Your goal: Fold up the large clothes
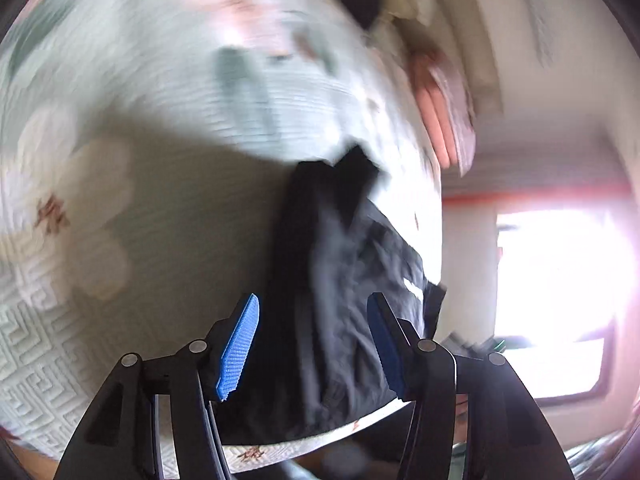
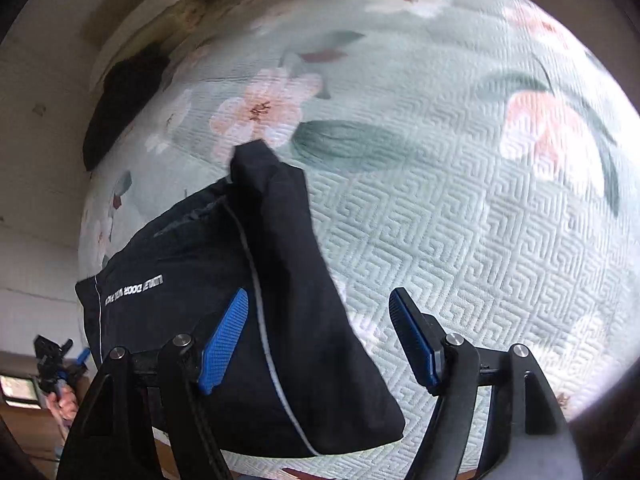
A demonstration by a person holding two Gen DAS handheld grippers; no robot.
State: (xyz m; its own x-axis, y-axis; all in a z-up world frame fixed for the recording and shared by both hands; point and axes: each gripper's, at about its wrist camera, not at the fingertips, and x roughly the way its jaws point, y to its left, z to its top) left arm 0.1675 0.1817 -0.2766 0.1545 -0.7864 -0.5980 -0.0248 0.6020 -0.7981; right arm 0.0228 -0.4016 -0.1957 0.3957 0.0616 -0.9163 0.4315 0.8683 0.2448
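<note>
We hold both grippers parted above a folded black garment on a flowered bedspread.

In the right wrist view the black garment (image 2: 208, 300) lies on the pale green bedspread (image 2: 460, 208) near its lower left edge, its long axis running from the bottom of the view up to a narrow end that points at a pink flower (image 2: 260, 112); a white cord (image 2: 260, 312) runs along that axis and white lettering sits on its left part. Our right gripper (image 2: 320, 340) stands with jaws apart, nothing pinched, over the garment's right edge. Our left gripper (image 1: 312, 340) also stands apart, the cloth seen between the pads but not pressed. Another dark cloth (image 2: 120, 100) lies at the far left edge. The left view is blurred; a bright window (image 1: 560, 280) is on its right.
</note>
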